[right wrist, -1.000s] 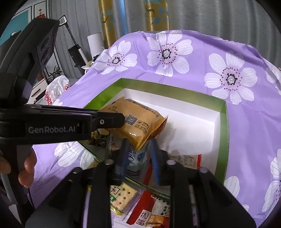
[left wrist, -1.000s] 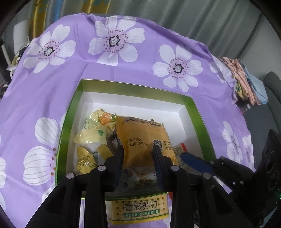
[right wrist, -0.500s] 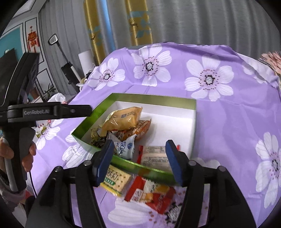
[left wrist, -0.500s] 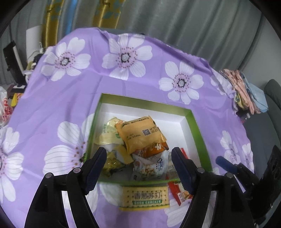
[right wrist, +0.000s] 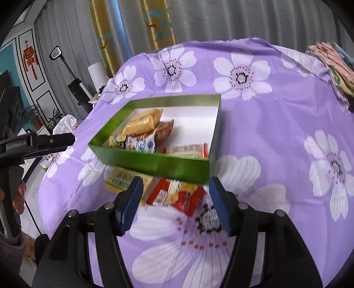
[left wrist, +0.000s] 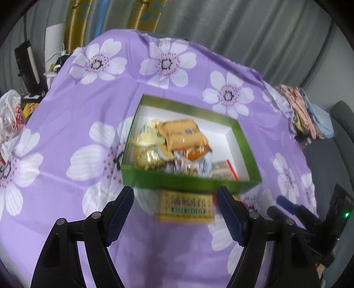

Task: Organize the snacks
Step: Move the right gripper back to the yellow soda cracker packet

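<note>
While both my grippers hang open and empty, the soda cracker pack (left wrist: 185, 205) lies just ahead of my left gripper (left wrist: 176, 218), long side crosswise. My right gripper (right wrist: 174, 205) has the red packets (right wrist: 177, 195) closer.

A home, prob. a living room; grey pleated curtains (right wrist: 254, 20) w/ gold patterned drapes (right wrist: 104, 35) along the back; red knot ornament (right wrist: 29, 58) on a teal panelled wall; potted plants (right wrist: 33, 113) on the floor; worktop under a purple flowered cloth (right wrist: 276, 124); folded laundry (left wrist: 309, 113) piled at its edge.
</note>
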A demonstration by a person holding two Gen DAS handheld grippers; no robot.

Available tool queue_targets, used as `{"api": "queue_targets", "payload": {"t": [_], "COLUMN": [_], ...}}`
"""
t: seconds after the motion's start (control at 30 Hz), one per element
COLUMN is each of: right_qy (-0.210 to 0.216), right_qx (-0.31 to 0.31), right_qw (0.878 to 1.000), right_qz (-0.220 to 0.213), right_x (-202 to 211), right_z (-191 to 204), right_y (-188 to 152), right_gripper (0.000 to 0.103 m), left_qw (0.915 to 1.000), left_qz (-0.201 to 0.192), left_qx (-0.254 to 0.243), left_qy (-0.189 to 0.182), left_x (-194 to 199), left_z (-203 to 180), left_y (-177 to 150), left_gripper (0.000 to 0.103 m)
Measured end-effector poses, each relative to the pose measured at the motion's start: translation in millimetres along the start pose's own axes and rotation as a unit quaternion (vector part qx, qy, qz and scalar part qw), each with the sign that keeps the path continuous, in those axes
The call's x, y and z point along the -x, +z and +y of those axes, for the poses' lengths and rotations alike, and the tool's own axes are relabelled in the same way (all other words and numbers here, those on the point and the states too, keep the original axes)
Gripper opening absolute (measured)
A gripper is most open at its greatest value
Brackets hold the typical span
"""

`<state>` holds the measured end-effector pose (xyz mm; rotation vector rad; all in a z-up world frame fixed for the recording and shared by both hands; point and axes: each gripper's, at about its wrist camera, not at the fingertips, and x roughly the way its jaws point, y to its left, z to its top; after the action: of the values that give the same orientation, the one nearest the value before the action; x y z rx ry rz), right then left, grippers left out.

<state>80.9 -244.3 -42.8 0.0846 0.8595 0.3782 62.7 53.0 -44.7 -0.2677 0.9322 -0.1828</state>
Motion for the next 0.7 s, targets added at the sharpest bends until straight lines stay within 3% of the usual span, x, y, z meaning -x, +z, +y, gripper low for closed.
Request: {"api": "queue_targets", "payload": {"t": [0.33, 0.7], "right_qy": [0.031, 0.052], "right_qx": [0.017, 0.033], "right_qw": [0.999, 0.996], "right_qz": [0.029, 0.06], "right_x": [-3, -23], "right_z": [19, 39], "right_y": [-23, -37], "right_gripper": [0.062, 0.062], "left_qw": [0.9994, 0.999], "left_qz": [0.029, 0.034], "left_qx": [0.002, -0.014], "left_qy": [0.019, 0.024], "left_x": [-8, -12], "left_z": [1, 2], "left_y": [-34, -42], "left_gripper": [0.077, 0.077]}}
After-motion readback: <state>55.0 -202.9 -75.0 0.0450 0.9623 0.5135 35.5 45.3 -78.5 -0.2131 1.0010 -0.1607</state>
